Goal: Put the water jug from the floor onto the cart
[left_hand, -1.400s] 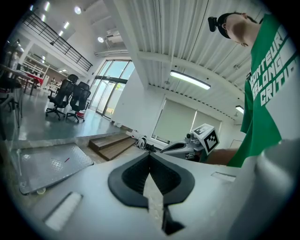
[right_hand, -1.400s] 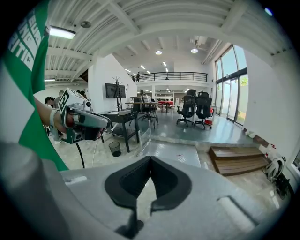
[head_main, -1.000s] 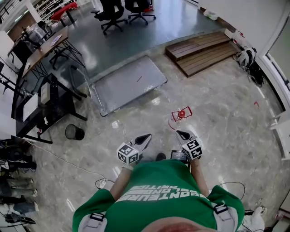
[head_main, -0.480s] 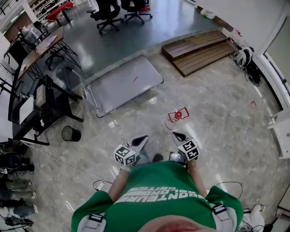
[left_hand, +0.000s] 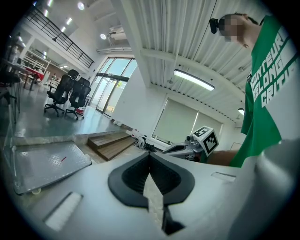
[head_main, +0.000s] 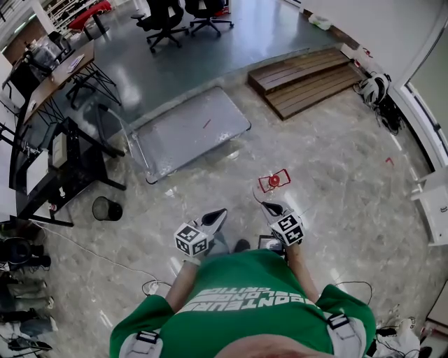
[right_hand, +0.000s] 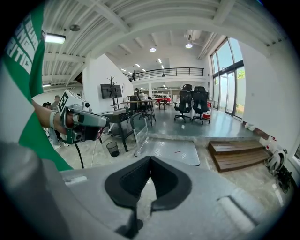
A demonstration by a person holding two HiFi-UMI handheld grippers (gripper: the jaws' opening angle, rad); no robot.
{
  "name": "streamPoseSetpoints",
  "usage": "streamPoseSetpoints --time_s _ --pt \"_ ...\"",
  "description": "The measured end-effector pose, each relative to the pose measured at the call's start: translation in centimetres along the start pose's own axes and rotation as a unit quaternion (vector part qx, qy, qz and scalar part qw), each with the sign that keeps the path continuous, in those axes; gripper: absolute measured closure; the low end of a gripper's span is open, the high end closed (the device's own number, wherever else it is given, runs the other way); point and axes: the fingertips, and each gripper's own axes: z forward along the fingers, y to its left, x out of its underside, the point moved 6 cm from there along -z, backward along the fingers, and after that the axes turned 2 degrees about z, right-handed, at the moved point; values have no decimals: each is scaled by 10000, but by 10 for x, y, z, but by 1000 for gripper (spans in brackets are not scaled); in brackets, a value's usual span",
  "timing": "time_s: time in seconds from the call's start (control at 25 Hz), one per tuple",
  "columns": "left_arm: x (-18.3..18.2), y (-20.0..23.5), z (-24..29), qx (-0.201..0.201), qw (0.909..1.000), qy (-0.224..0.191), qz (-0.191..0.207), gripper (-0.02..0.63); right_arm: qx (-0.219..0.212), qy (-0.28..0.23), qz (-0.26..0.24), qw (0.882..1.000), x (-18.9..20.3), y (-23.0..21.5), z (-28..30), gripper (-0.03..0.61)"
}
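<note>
The water jug stands on the marble floor, seen from above as a red cap in a red handle frame on a clear body. The cart is a flat grey platform trolley with a push handle at its left end, beyond the jug to the left. My right gripper is shut and empty, its tip just short of the jug. To its left, my left gripper is also shut with nothing in it. The cart shows in the left gripper view, and the cart in the right gripper view. Neither gripper view shows the jug.
Wooden steps lie beyond the jug to the right. A black waste bin and a dark desk frame stand at the left. Office chairs are at the far end. Cables trail on the floor by my feet.
The person has shifted a little across the floor with both grippers. Both jaws have stayed shut, and the jug and cart have not moved.
</note>
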Motion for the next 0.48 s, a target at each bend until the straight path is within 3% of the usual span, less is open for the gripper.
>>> streamPoseSetpoints --time_s 0.48 --pt "-27 43 14 96 9999 -32 12 604 88 69 4 9999 -27 -20 30 586"
